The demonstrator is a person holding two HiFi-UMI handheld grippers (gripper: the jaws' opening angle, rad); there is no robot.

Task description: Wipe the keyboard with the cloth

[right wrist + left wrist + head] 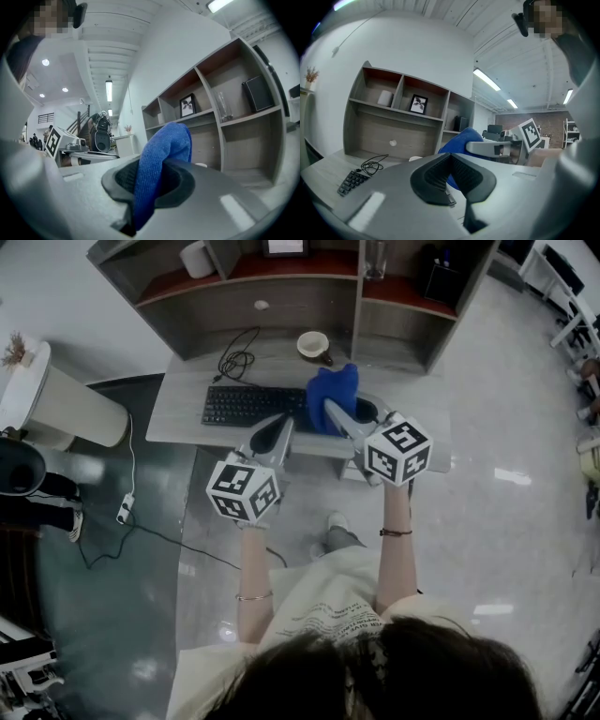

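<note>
A glossy office floor surrounds a grey desk (178, 413) with a shelf unit standing along its back edge. The keyboard (246, 405) lies along the desk's front edge, left of the middle. Its coiled cable (236, 357) sits behind it, and a cup (314, 345) stands toward the back edge.

The right gripper (330, 409) is clenched on the blue cloth (333, 395) and holds it bunched above the desk, just beside the keyboard's right end. The cloth does not appear to touch the keys yet. The left gripper (281, 424) has its jaws pressed together with nothing between them, and it hangs over the keyboard's right part.

The likely risks:
- The cloth is pinched at a fold, so a hard drag across the keys could pull it free.
- The unweighted keyboard could slide toward the cup or off the front edge.
- A loose corner could catch on the cable.

Only the head view shows where the keyboard sits relative to both tools. The right gripper view confirms the grip, with cloth filling the gap between the pads, but shows no keyboard. The left gripper view shows the closed, empty pads, the keys low at its left and the cloth beyond.
</note>
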